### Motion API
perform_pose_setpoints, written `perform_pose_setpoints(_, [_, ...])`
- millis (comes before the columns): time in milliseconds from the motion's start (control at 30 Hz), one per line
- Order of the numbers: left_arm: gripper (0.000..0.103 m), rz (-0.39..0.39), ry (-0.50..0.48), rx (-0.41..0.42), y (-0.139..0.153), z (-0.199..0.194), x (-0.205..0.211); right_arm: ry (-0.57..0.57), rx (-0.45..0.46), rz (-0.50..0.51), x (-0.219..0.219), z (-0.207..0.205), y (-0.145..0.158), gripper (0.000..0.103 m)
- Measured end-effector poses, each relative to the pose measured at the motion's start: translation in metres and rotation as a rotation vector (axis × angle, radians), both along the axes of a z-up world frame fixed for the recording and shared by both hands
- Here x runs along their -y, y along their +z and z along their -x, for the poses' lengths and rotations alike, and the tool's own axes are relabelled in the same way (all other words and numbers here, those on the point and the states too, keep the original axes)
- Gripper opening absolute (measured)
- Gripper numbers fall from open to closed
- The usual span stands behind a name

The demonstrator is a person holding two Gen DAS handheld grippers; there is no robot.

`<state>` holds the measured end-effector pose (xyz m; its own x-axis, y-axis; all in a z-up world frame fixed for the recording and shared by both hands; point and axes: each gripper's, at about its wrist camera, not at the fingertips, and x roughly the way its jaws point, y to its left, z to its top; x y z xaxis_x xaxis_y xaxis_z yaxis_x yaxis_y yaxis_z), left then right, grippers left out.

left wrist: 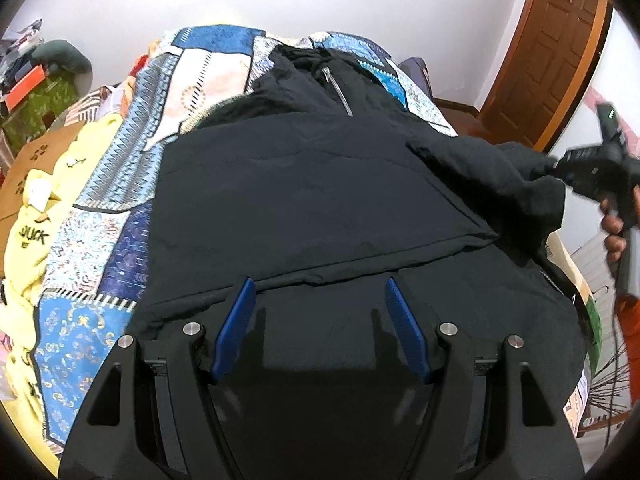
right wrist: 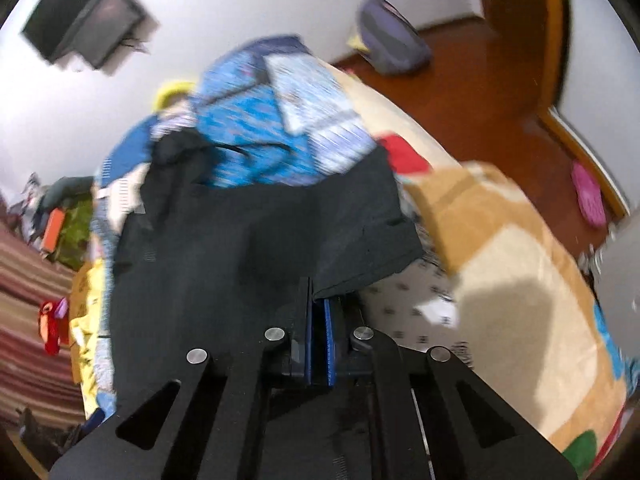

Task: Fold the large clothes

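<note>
black jacket [left wrist: 320, 208] lies spread on the bed over a blue patterned quilt [left wrist: 100, 240], zipper at the far end. right gripper [right wrist: 318, 304] is clamped on a fold at the jacket's edge. left gripper [left wrist: 320, 292] hovers over the near hem, jaws apart, holding nothing. yellow garment [left wrist: 32, 236] lies beside the quilt.

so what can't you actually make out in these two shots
- Left wrist view: right gripper blurred, its tips buried in the black jacket.
- Left wrist view: jacket hem cut off behind the left gripper.
- Right wrist view: motion blur smears the patterned bedspread.
</note>
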<state>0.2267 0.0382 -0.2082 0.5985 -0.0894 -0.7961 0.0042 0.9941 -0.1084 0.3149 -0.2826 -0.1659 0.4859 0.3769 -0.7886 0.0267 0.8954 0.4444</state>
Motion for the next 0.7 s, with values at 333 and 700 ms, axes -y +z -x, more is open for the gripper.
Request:
perform_pose_setpoints(333, [0.066, 0.029, 0.043, 0.07, 0.024, 0.027, -0.039, 0.26, 0.191, -0.037, -0.11, 0.029, 0.102, 0.004])
perform_pose_setpoints(700, [0.066, 0.045, 0.105, 0.073, 0.024, 0.052, -0.084, 0.592, 0.101, 0.015, -0.253, 0.07, 0.058, 0.004])
